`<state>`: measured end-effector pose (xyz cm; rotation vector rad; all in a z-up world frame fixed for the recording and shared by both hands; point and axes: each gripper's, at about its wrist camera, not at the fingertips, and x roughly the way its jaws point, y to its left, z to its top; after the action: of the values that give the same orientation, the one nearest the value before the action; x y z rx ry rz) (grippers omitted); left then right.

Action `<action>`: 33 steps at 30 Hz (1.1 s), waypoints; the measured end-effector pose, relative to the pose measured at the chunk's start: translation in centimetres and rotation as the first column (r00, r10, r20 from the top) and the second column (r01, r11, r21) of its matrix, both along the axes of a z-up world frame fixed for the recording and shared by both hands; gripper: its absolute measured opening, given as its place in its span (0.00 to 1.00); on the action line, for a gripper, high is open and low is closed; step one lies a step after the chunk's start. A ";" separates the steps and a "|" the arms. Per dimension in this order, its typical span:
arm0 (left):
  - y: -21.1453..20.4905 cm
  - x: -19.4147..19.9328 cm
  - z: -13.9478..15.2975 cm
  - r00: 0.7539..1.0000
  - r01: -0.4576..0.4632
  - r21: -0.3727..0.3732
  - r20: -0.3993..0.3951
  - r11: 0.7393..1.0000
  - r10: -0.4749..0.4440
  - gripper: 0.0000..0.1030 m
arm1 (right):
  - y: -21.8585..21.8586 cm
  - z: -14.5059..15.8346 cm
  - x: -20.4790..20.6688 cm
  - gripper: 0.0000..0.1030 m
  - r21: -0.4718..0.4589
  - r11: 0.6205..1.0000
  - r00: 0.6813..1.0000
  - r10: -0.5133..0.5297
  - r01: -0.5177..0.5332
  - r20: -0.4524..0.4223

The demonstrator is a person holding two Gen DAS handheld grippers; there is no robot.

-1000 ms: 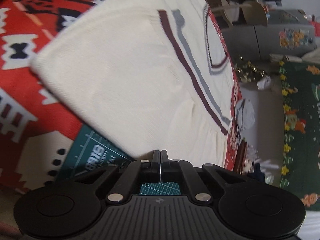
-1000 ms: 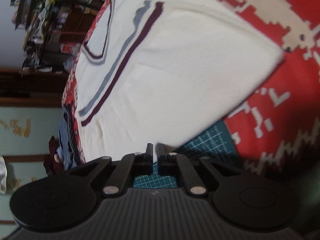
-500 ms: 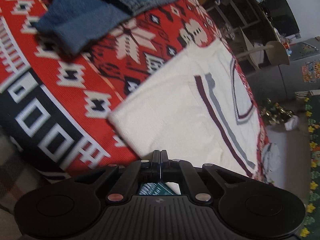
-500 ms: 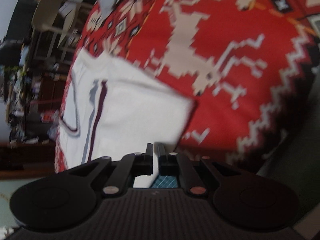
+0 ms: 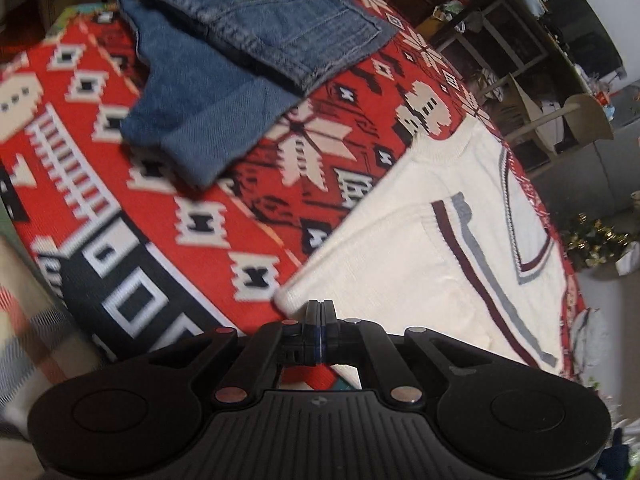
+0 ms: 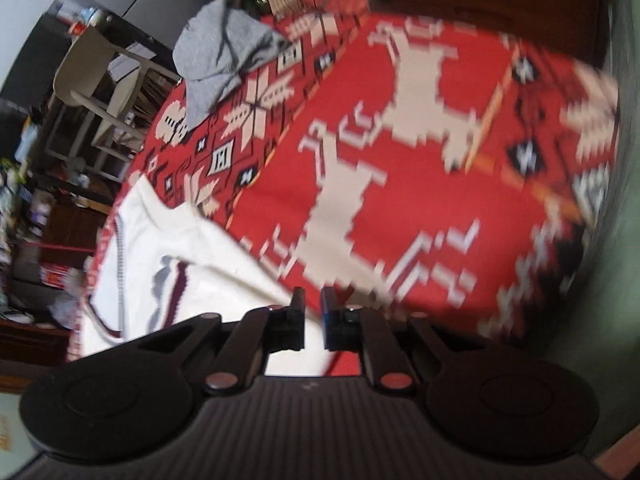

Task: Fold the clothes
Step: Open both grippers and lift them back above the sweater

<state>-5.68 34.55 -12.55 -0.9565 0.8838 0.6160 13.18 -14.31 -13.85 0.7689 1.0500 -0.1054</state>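
A cream sweater [image 5: 420,264] with maroon and grey stripes lies folded on the red patterned tablecloth [image 5: 240,208]. In the left wrist view my left gripper [image 5: 320,308] is shut, its tips at the sweater's near corner; no cloth shows between them. In the right wrist view the sweater [image 6: 160,264] lies to the left. My right gripper [image 6: 312,300] stands slightly open with an empty gap, just over the sweater's edge.
Folded blue jeans [image 5: 240,52] lie at the far side of the cloth. A crumpled grey garment [image 6: 224,56] lies at the far end in the right view. A beige chair [image 6: 96,76] and cluttered shelves [image 5: 500,20] stand beyond the table.
Both grippers have drawn back and tilted up from the sweater, so it looks smaller and the jeans and grey garment have come into view. The right gripper's gap has widened.
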 end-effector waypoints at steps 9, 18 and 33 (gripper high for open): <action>-0.4 0.2 1.2 0.997 0.062 0.079 -0.055 0.995 -0.057 0.03 | -0.6 2.4 0.1 0.10 0.097 0.990 0.993 0.097 -0.103 0.069; -2.1 0.7 2.8 0.972 0.234 0.101 -0.013 0.967 -0.234 0.09 | 1.7 7.6 -0.9 0.32 -0.017 0.944 0.937 0.330 -0.330 0.111; -8.8 0.9 11.4 0.844 0.466 0.473 0.018 0.748 -0.536 0.56 | 10.4 18.0 -7.2 0.95 -0.357 0.729 0.699 0.676 -0.585 0.234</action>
<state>-4.75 25.79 -1.16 -0.3031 0.7675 0.2494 5.99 -3.86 4.10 0.1347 0.8824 0.4802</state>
